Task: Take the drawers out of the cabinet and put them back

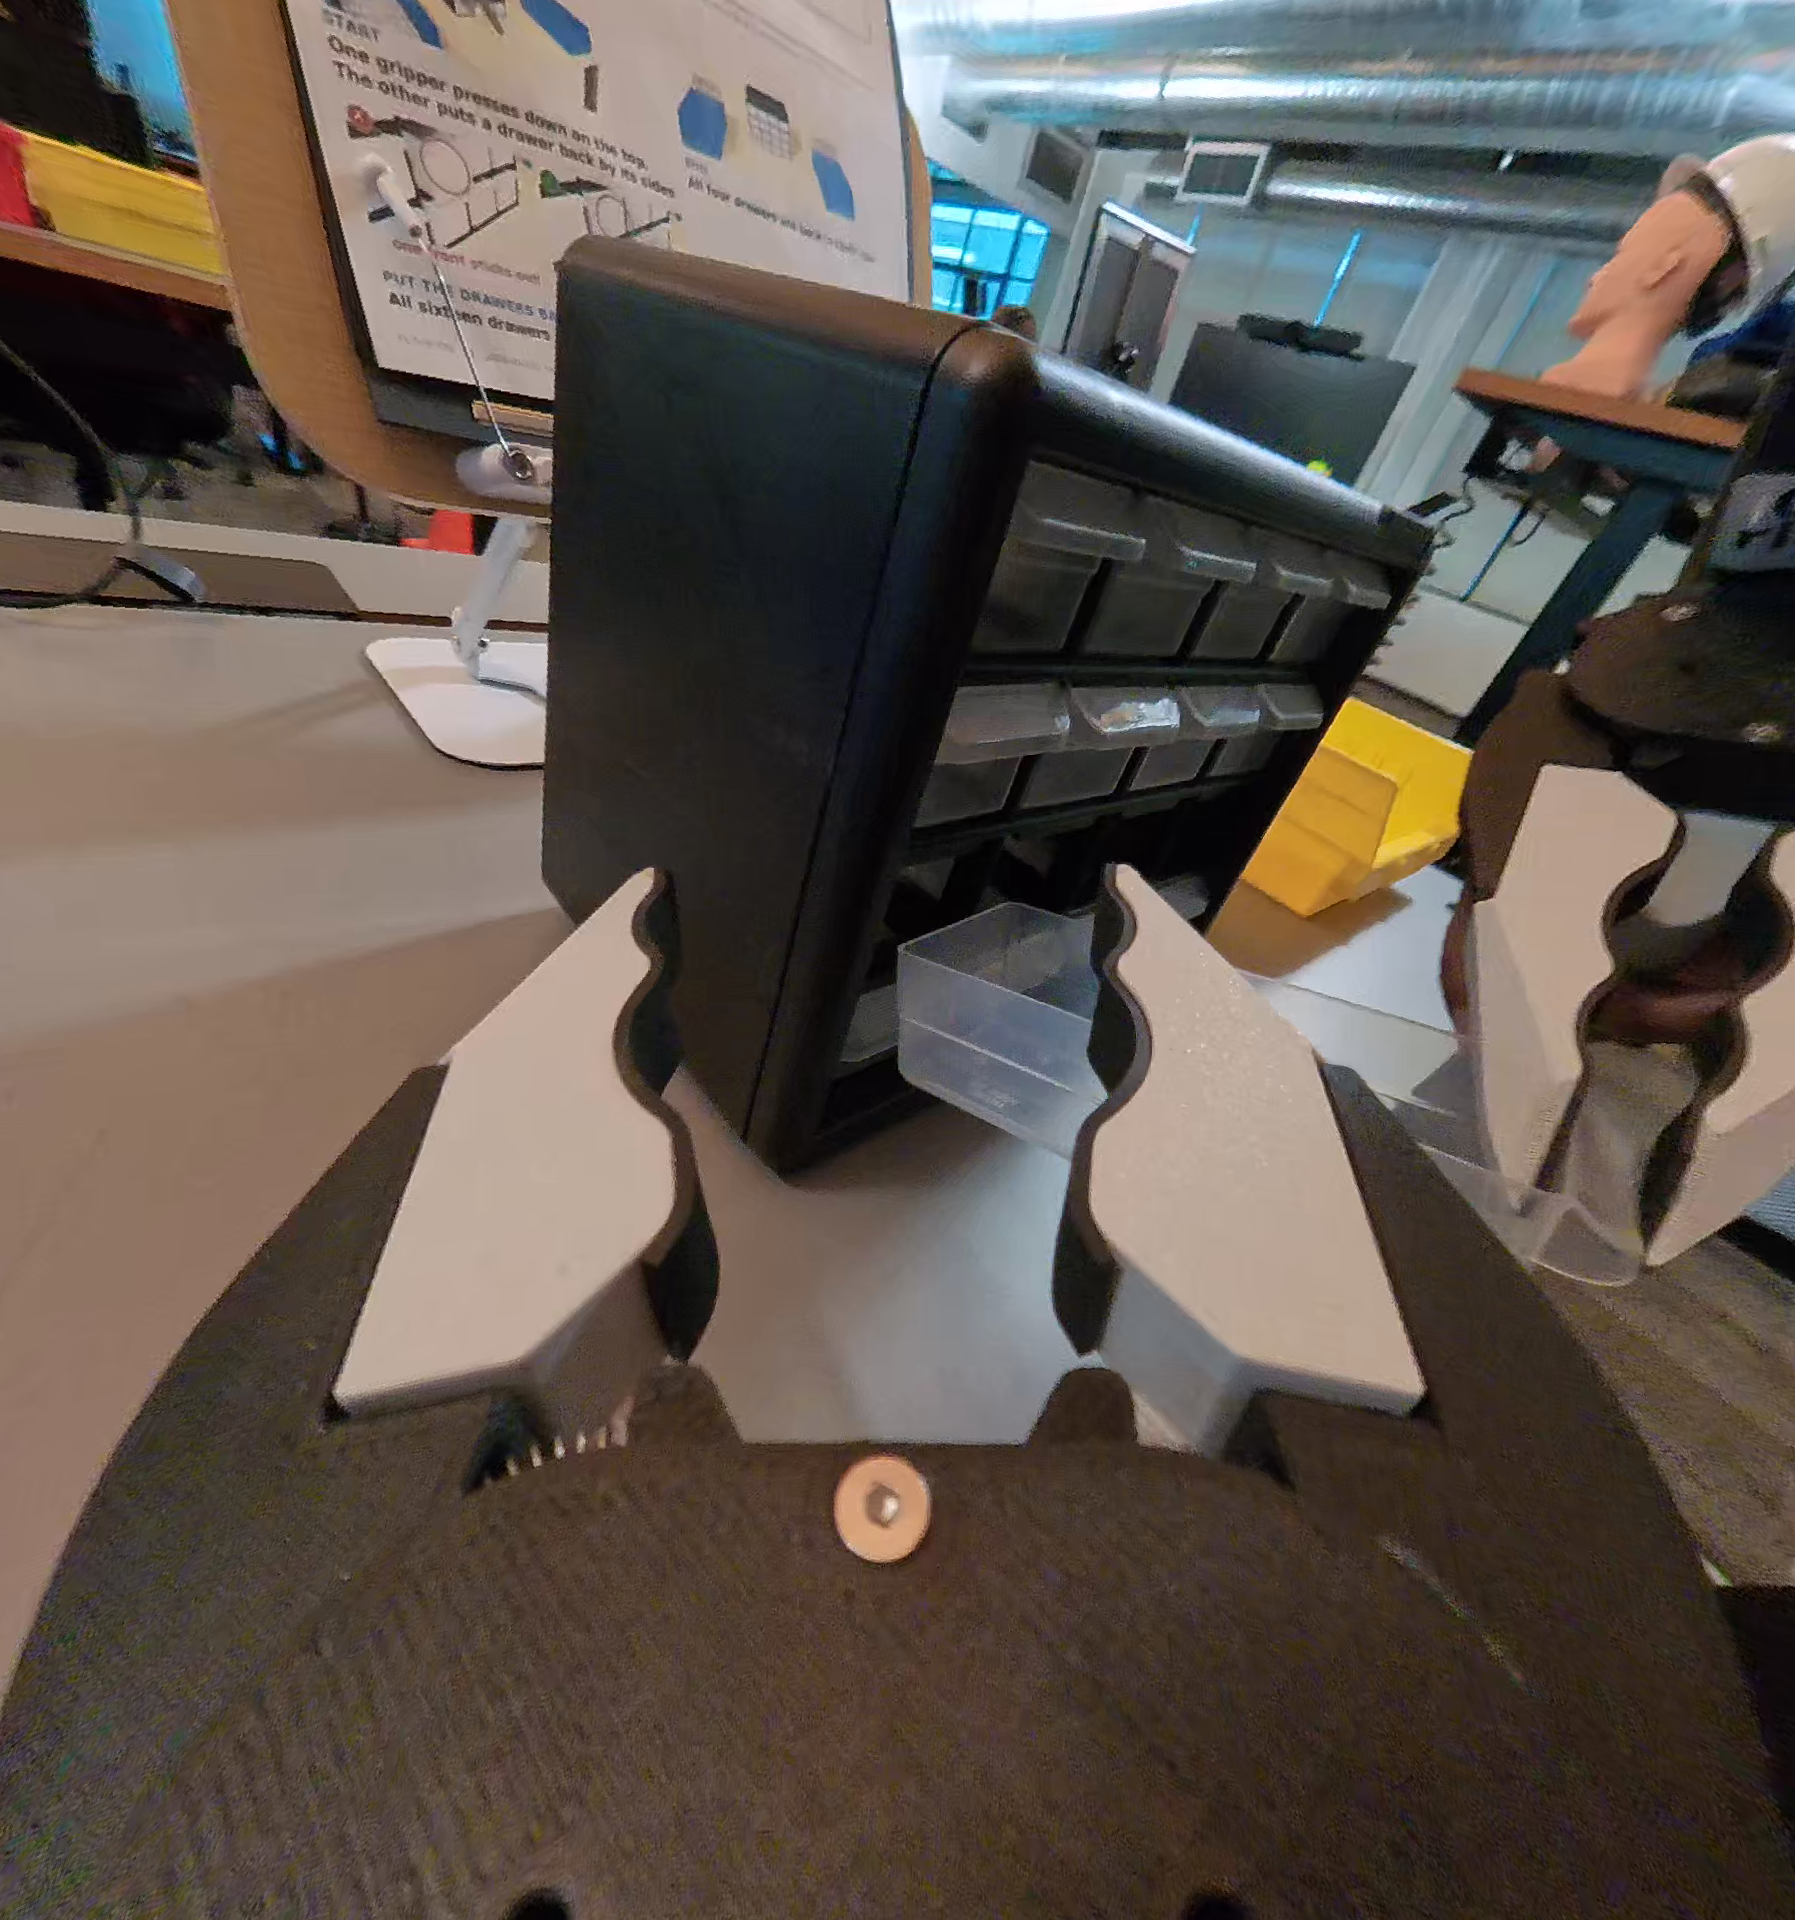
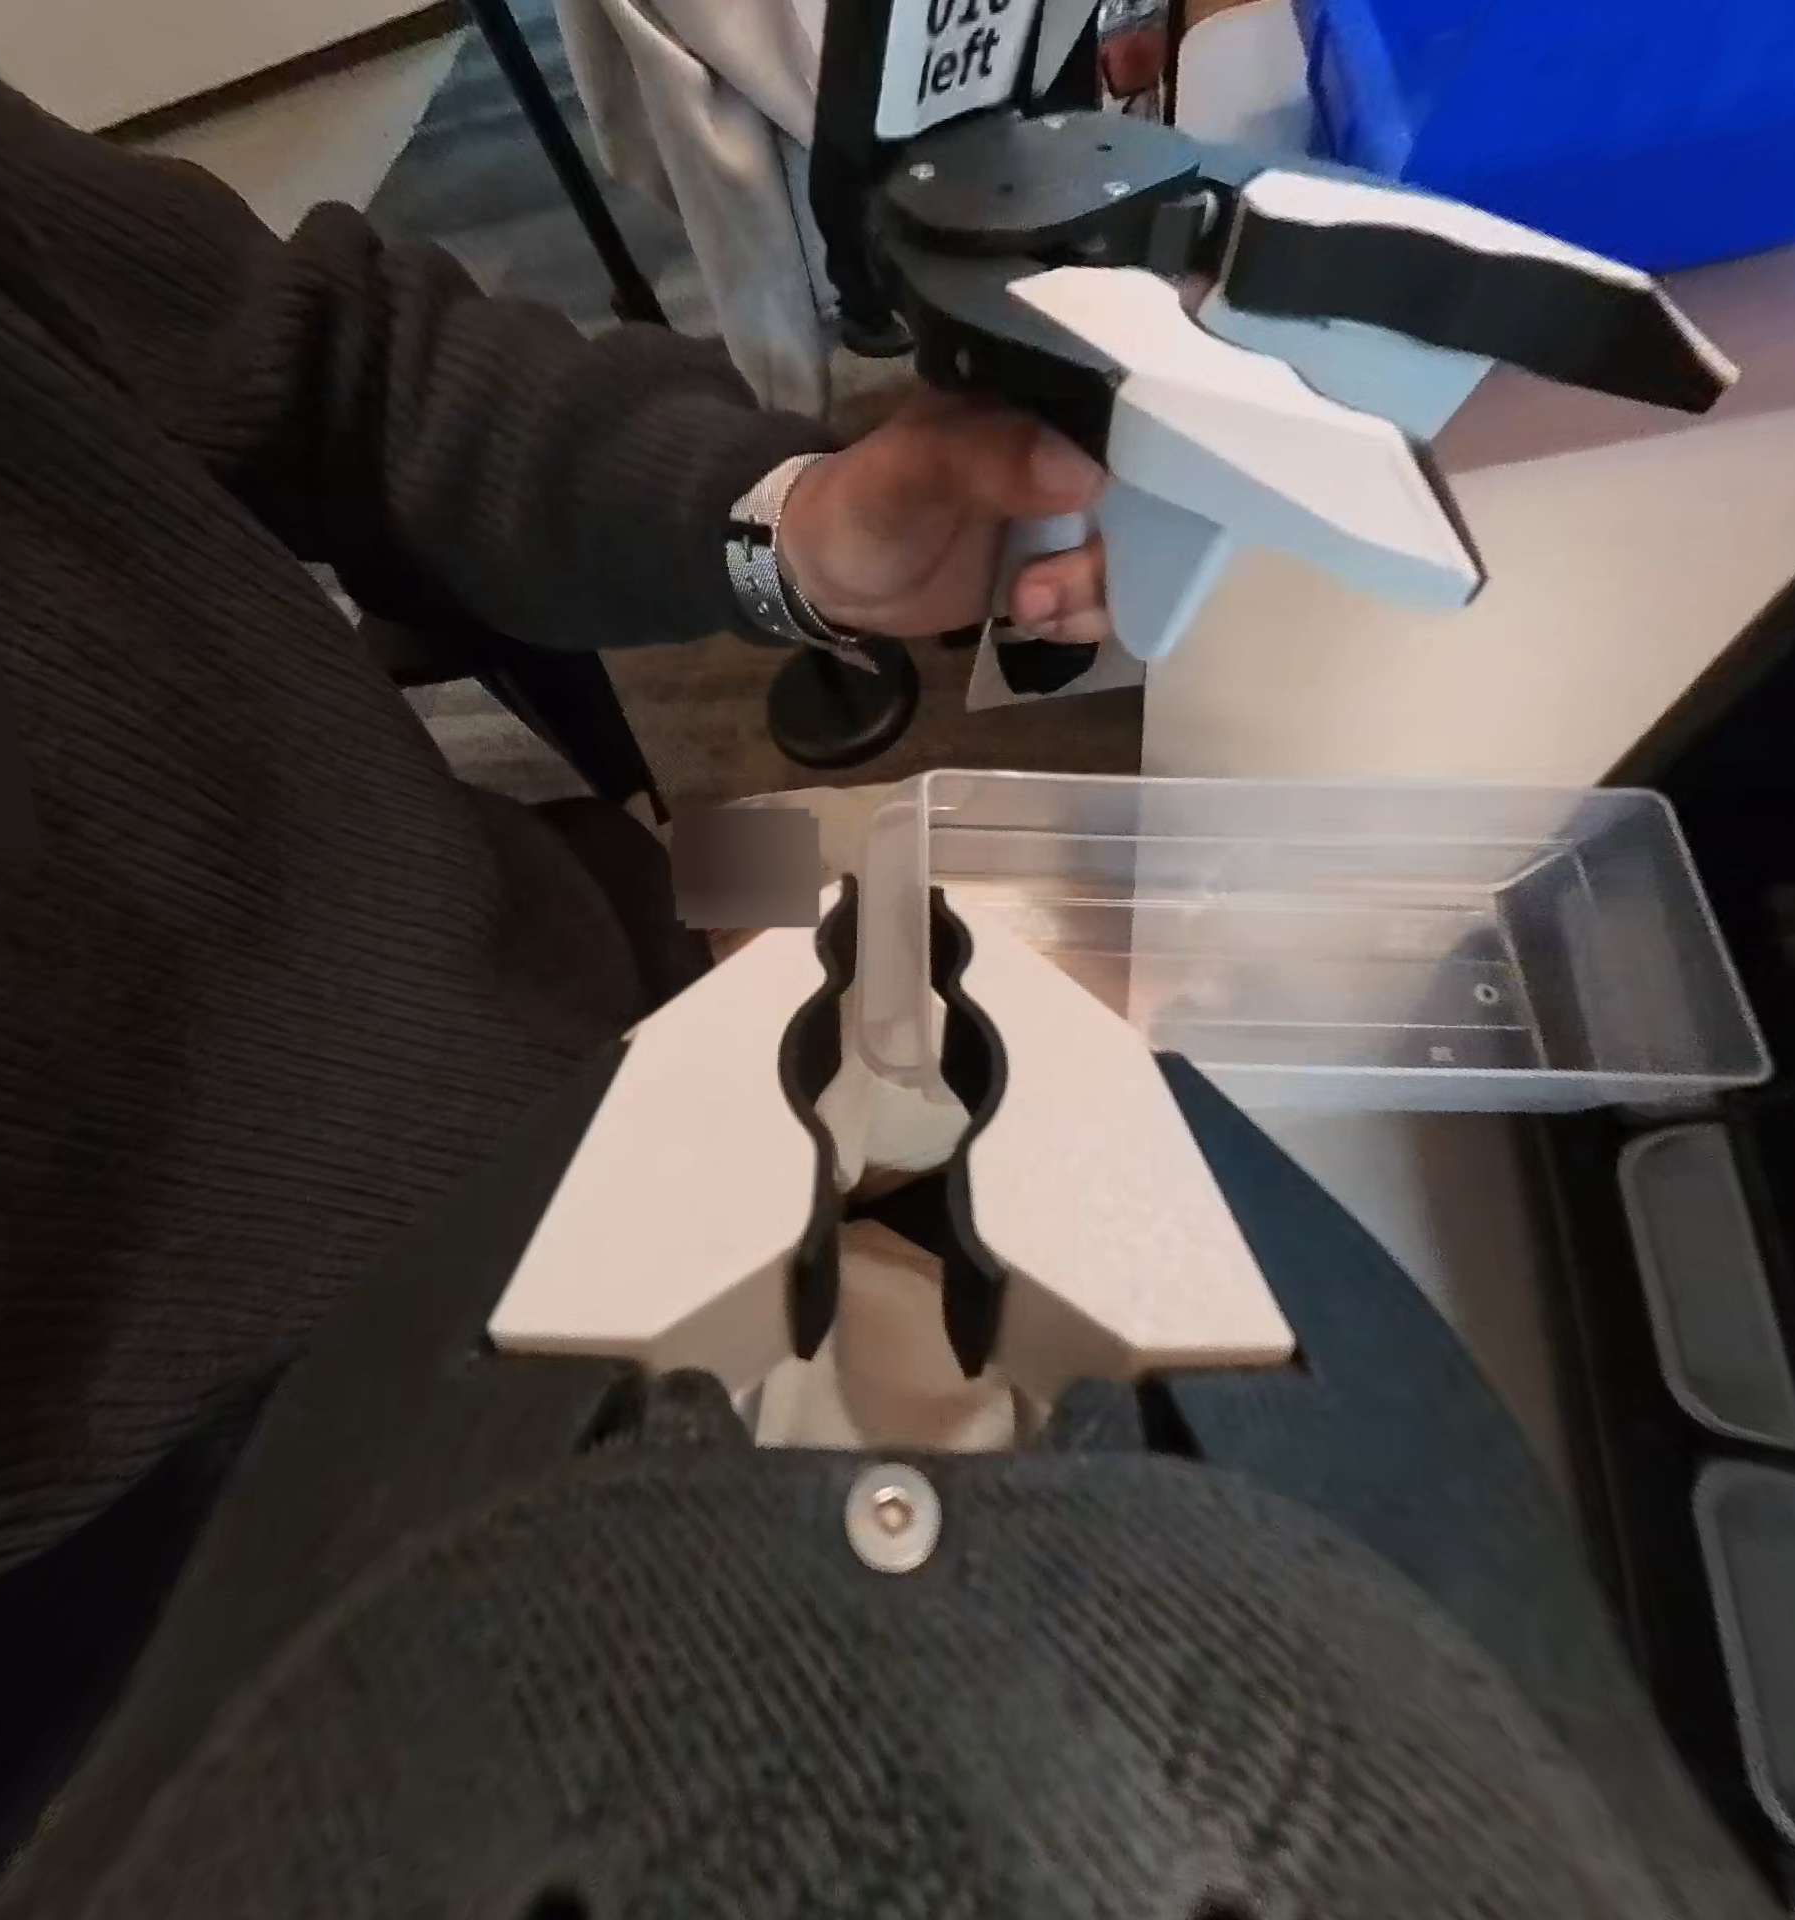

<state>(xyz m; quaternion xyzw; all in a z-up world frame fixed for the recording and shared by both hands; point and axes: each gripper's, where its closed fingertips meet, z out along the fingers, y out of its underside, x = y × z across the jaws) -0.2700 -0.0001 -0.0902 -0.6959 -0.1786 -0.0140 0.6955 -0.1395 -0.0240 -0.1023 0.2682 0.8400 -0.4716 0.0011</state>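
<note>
1. Right gripper is pinched on the front handle tab of a clear drawer, carrying it clear of the cabinet; the drawer's long axis runs off to the gripper's right, open top toward the camera, far end near the dark cabinet edge.

2. Cabinet, black and tilted in the left wrist view, sits straight ahead of the left gripper, its drawer face turned toward the right gripper's side. The top two rows are filled, the lower rows look mostly empty, and one clear drawer pokes out low down.

3. Left gripper's fingers are spread wide and holding nothing, with the cabinet's near corner right between them. It is the nearer tool to the cabinet body, so steadying the cabinet looks like its job.

4. For the held drawer, the deciding relation is alignment: its long axis lies crosswise to the right gripper, so it probably has to be swung round, back end first, toward an empty slot.

5. Yellow bin lies on the table beyond the cabinet, out of the way.
</note>
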